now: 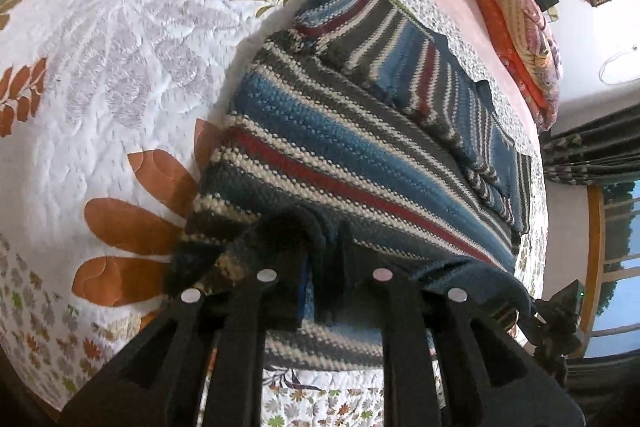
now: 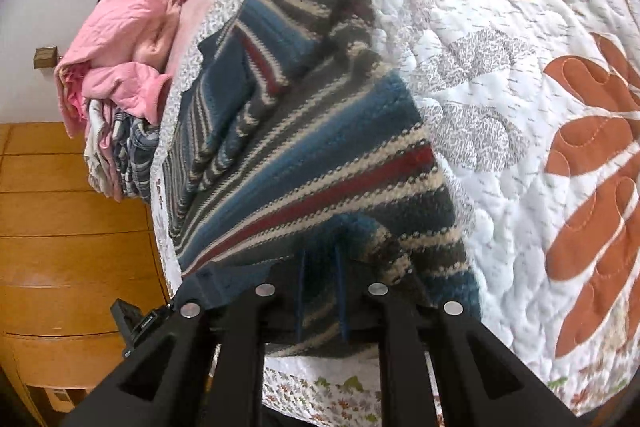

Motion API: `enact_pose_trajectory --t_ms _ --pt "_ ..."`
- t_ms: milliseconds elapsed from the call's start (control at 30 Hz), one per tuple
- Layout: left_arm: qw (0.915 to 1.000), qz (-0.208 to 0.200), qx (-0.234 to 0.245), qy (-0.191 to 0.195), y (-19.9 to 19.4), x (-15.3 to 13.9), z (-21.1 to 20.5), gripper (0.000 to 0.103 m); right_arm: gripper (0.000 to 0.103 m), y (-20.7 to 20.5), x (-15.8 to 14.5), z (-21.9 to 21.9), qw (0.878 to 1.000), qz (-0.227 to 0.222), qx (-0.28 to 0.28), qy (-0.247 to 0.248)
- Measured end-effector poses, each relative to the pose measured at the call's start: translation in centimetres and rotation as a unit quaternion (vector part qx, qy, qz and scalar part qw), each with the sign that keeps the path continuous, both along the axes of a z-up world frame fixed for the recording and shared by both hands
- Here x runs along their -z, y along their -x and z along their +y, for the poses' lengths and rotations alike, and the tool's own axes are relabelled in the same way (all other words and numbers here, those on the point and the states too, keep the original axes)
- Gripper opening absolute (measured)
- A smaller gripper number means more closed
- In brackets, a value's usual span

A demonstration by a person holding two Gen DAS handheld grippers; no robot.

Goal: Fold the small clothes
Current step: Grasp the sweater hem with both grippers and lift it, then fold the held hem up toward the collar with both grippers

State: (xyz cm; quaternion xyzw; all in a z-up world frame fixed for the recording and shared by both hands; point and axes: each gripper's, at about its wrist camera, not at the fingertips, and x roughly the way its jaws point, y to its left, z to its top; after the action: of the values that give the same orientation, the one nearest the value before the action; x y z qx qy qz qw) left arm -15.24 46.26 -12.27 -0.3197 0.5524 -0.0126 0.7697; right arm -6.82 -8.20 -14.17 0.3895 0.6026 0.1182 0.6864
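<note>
Two handheld grippers take up the near hem of a striped knitted sweater (image 1: 340, 131) spread on a quilted bedspread (image 1: 120, 47). The left gripper (image 1: 320, 247) has its fingers drawn narrow, with a bunch of dark hem rising between them; the right gripper (image 2: 320, 259) likewise pinches a strip of the knit between two close-set blue pads. Each appears to hold one corner of the same edge, which lifts slightly off the quilt near the bed's front border.

The sweater lies lengthwise away from the grippers, its sleeves already turned in over the body, so the step in hand looks to be the bottom-to-top fold. To do it well, both corners should rise together and travel level toward the collar, keeping the hem taut enough that the tucked sleeves do not slide out, then be laid down square before letting go. The thick knit may sag in the middle if the two corners drift together.

Beyond the far end, a pink garment (image 2: 120, 39) tops a pile of other clothes (image 2: 120, 155) at the bed's edge, close to where the fold would land. Wooden furniture (image 2: 72, 227) stands beside the bed; curtains and a window (image 1: 612, 247) lie to the other side.
</note>
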Motion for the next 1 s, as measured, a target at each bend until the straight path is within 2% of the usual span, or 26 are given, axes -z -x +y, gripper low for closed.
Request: enact_pose_trajectory --t_ms 100,200,267,333,500,567,667,733,833,1000 --pt "0.9999 0.006 0.000 0.015 -0.3 0.4 0.2 0.017 0.015 -0.3 0.4 -0.3 1.000 0.003 -0.002 0.000" --pt "0.9984 0.014 -0.007 0.055 -0.3 0.4 1.0 0.022 0.018 -0.6 0.3 -0.8 1.000 0.002 -0.006 -0.001" --pt "0.9968 0.020 -0.013 0.077 -0.1 0.1 1.7 0.027 0.026 -0.7 -0.1 -1.4 1.000 -0.003 -0.008 0.009" --pt "0.9979 0.013 -0.023 0.059 0.4 -1.0 2.6 0.057 0.034 -0.8 -0.7 -2.0 1.000 -0.010 -0.011 0.023" --pt "0.9996 -0.017 -0.012 0.017 1.1 -3.8 4.4 0.059 0.044 -0.9 -2.5 -2.8 0.997 -0.033 -0.040 0.059" --pt "0.9994 -0.029 0.011 -0.013 0.6 -4.7 4.1 0.061 0.054 -1.2 -3.3 -2.4 0.994 -0.050 -0.062 0.069" --pt "0.9943 -0.041 0.069 -0.070 -0.9 -5.4 2.0 0.065 0.063 -1.9 -4.4 -0.8 0.988 -0.077 -0.103 0.084" --pt "0.9876 -0.045 0.114 -0.098 -2.0 -5.1 0.1 0.067 0.065 -2.5 -4.8 0.8 0.981 -0.091 -0.141 0.097" --pt "0.9777 -0.039 0.167 -0.121 -3.2 -3.7 -2.0 0.069 0.074 -3.4 -4.5 3.4 0.967 -0.100 -0.201 0.124" --pt "0.9707 -0.012 0.197 -0.136 -4.5 -0.8 -3.3 0.069 0.075 -4.6 -2.5 6.2 0.952 -0.092 -0.257 0.141"
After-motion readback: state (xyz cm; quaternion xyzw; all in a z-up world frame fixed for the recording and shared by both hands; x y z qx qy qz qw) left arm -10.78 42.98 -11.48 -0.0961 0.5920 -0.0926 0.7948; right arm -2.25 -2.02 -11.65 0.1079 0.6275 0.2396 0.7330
